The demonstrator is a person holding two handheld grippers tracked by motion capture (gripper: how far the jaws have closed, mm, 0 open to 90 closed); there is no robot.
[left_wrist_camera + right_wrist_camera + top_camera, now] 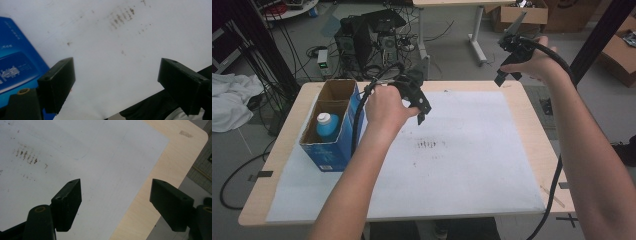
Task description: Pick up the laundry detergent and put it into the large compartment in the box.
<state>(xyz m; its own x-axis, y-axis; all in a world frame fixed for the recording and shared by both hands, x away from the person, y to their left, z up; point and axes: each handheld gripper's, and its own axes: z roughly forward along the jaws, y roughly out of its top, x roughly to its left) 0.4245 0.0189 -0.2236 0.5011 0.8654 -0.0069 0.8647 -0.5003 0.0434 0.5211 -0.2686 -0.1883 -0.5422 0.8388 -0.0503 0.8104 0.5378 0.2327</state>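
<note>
A blue cardboard box [333, 131] with two open compartments stands at the table's left. A blue bottle with a white cap [327, 125] sits upright in its near compartment; the far compartment looks bare. My left gripper [422, 112] hovers just right of the box over the white sheet [472, 160], pointing down. Its jaws stand open with nothing between them, as the left gripper view [116, 67] shows, with the box's blue side [17, 65] at the left. My right gripper [507, 77] is held high above the table's far right corner, open and holding nothing [116, 186].
The white sheet bears a patch of brown smudges [428, 145] near its middle. The wooden table [537, 130] shows as bare margins around it. Beyond the far edge, computers and cables [367, 40] lie on the floor. Cardboard boxes [522, 15] stand at the back right.
</note>
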